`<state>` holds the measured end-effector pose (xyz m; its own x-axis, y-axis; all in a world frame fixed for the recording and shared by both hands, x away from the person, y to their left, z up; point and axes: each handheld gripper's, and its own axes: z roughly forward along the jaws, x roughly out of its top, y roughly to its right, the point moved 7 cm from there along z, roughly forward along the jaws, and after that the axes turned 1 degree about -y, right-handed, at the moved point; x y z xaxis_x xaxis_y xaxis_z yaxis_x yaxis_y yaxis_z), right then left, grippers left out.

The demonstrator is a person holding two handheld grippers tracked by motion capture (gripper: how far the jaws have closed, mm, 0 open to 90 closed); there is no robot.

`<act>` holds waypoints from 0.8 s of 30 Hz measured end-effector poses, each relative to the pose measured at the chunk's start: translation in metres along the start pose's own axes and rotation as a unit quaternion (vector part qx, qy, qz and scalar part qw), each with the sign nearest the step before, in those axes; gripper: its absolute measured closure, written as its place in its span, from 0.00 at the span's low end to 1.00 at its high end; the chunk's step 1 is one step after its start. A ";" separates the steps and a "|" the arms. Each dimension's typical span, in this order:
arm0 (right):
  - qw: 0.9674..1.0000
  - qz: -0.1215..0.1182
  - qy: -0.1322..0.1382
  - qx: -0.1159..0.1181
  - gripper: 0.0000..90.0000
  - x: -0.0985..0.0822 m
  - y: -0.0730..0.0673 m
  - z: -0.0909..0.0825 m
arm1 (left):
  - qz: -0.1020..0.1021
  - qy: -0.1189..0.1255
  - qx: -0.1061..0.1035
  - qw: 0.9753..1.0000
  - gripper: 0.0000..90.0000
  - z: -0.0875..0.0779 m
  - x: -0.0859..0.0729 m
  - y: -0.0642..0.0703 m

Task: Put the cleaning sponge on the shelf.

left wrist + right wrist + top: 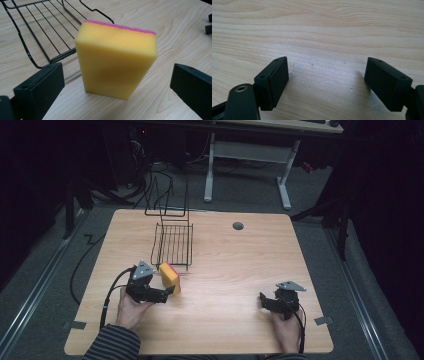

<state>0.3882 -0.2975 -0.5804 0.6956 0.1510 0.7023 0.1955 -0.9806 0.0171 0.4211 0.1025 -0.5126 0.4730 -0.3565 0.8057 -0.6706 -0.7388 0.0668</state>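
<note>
A yellow sponge with a pink scrub layer stands on its edge on the wooden table, just in front of a black wire rack. My left gripper is open beside it. In the left gripper view the sponge stands upright between the two jaws of the left gripper, with a gap on each side. The rack lies behind it to the left. My right gripper is open near the table's front right. Its view shows the right gripper over bare wood.
A round grey cable hole sits in the table top at the back. Beyond the far edge stand a white desk frame and tangled cables on the floor. The other gripper's jaws show at the left gripper view's right edge.
</note>
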 end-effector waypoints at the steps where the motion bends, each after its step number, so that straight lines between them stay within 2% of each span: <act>1: 1.000 0.000 0.000 0.000 0.22 0.000 0.000 0.000 | -0.001 -0.001 -0.003 1.000 0.00 0.001 0.001 0.001; 10: 1.000 0.000 0.000 0.000 0.22 0.000 0.000 0.000 | 0.011 -0.010 -0.001 1.000 0.00 0.013 0.004 0.000; 24: 1.000 0.000 0.000 0.000 0.22 0.000 0.000 0.000 | 0.000 -0.024 0.002 1.000 0.00 0.030 0.000 -0.005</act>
<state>0.3881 -0.2975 -0.5803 0.6957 0.1517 0.7021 0.1965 -0.9804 0.0172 0.4419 0.0892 -0.5311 0.4995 -0.3842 0.7765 -0.6691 -0.7404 0.0641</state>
